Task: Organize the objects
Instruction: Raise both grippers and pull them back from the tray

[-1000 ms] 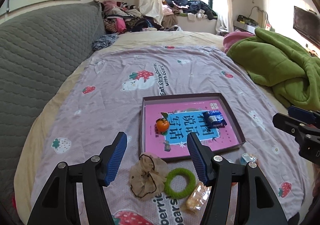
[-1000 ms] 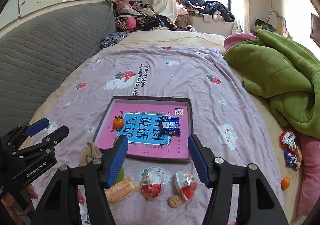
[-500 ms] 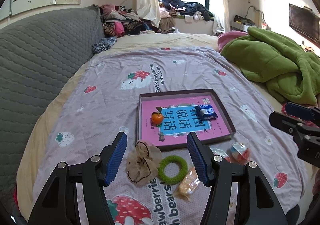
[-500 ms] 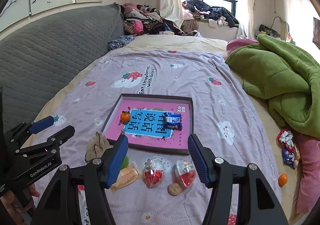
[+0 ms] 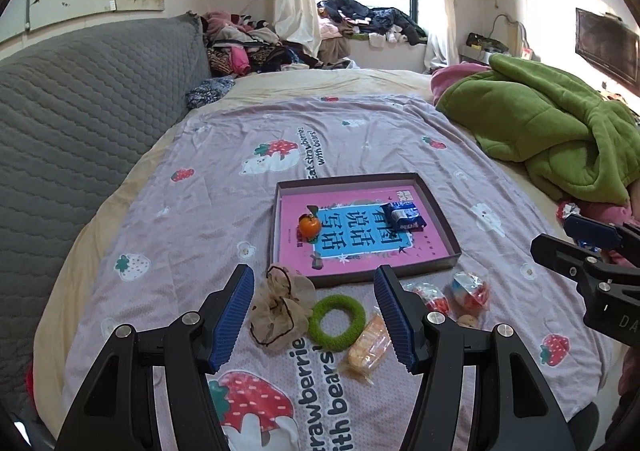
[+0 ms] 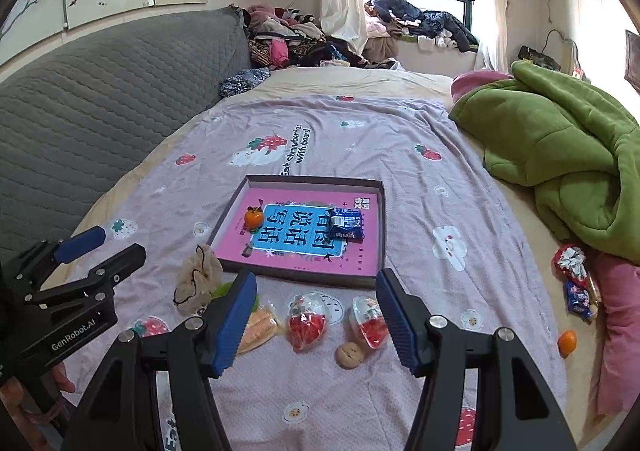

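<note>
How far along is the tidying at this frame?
Early. Done: a small orange fruit and a blue snack packet lie in the shallow pink-lined box. In hand: nothing; left tool and right tool are open. Left on the bedspread: beige scrunchie, green fuzzy ring, wrapped biscuit, two clear toy eggs, round cookie.

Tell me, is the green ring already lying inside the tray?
No, the green ring lies on the bedsheet in front of the tray, between the beige scrunchie and a wrapped snack.

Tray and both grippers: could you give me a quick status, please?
Left gripper open, empty. Right gripper open, empty. Tray holds orange and blue packet. Nothing in the way.
</note>
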Demonstrator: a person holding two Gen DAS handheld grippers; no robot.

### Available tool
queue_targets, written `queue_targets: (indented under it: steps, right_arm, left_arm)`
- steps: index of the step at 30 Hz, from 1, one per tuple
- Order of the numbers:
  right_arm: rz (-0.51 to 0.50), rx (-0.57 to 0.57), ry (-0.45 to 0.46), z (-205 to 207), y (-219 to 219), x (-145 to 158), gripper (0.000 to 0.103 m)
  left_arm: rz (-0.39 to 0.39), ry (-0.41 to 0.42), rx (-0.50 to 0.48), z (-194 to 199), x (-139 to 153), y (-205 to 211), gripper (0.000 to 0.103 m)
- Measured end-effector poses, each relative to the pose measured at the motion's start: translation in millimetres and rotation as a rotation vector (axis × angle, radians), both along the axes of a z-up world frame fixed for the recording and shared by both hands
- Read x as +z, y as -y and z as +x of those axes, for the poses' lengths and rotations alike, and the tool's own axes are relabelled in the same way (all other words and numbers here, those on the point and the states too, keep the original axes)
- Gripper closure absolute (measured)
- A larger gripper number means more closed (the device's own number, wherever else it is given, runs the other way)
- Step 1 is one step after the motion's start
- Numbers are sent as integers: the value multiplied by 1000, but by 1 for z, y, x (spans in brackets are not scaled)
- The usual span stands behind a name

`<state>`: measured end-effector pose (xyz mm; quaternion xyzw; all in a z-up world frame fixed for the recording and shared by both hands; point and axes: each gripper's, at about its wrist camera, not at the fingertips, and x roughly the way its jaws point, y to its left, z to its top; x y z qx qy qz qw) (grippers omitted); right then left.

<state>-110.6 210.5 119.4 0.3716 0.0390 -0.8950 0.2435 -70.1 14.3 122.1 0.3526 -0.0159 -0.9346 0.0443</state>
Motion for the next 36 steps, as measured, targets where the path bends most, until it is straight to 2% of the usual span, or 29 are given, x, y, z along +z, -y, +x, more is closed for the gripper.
queue_targets:
  steps: [17,36]
  right_arm:
    - [-11,-9,21,12,-16,-21,41]
    - [-10,-8,28,23,-22,-42,41]
  left_arm:
    - [-23,10,-14,18,-25,-7,39]
    - [-10,31,-42,30,-43,-17,39]
